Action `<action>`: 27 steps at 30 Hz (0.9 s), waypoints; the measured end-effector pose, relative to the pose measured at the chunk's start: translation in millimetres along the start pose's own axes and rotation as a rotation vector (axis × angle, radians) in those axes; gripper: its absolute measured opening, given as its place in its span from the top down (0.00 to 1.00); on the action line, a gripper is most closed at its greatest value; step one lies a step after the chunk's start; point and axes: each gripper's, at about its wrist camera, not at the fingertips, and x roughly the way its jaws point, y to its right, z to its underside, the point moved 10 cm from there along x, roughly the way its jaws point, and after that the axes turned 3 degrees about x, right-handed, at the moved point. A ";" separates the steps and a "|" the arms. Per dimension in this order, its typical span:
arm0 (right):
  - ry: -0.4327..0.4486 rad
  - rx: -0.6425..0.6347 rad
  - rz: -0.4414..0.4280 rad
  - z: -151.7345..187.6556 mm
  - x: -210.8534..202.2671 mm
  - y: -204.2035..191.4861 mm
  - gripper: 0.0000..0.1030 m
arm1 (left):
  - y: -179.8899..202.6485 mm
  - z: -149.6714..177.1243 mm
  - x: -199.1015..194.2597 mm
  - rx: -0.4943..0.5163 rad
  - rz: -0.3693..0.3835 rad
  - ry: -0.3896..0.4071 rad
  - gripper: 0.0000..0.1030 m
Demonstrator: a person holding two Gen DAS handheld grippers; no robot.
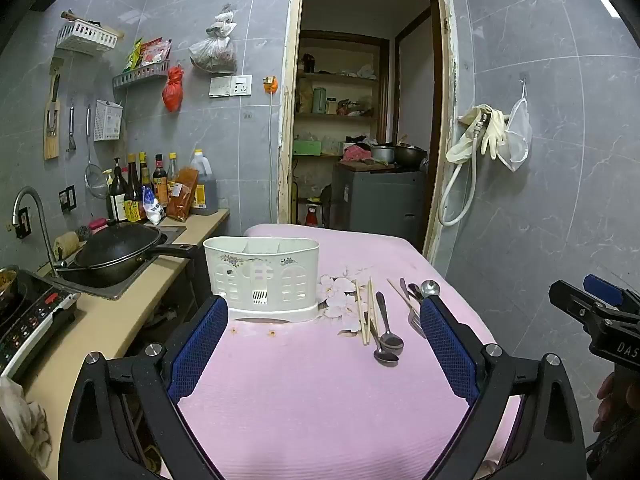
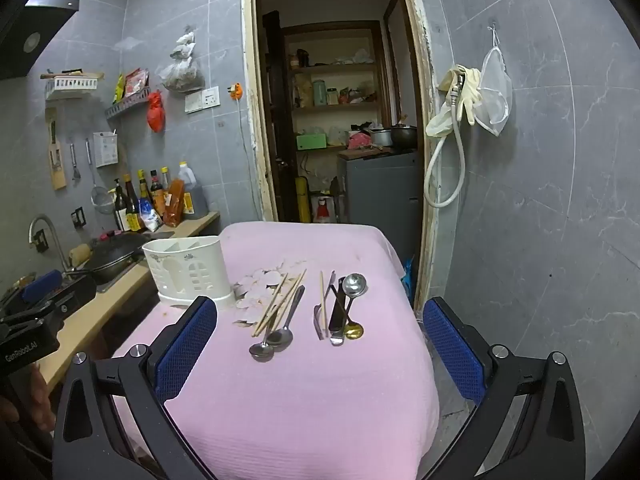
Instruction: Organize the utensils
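Both our grippers hang spread wide and hold nothing above the pink tablecloth (image 2: 304, 400): our left gripper (image 1: 324, 316) faces the white holder (image 1: 262, 276), our right gripper (image 2: 320, 320) faces the utensils. Beyond its fingers lie chopsticks (image 2: 280, 300) across two spoons (image 2: 276, 340), then a fork (image 2: 320, 320), ladle (image 2: 354, 284) and gold spoon (image 2: 354, 333), right of the holder

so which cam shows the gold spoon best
The right wrist view. There the gold spoon lies unobstructed on the pink cloth, at the near end of the right-hand utensil group. In the left wrist view that spot sits behind the left gripper's blue finger pad, so the spoon cannot be seen.
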 end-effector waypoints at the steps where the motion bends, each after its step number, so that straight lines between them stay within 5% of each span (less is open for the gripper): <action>1: -0.002 0.000 0.000 0.1 0.2 -0.1 0.00 | 0.0 -0.3 -0.1 -0.001 0.000 0.004 0.09; 27: -0.007 -0.002 0.002 0.3 2.0 -3.5 0.00 | 0.4 -0.4 -0.1 -0.007 0.003 0.005 0.09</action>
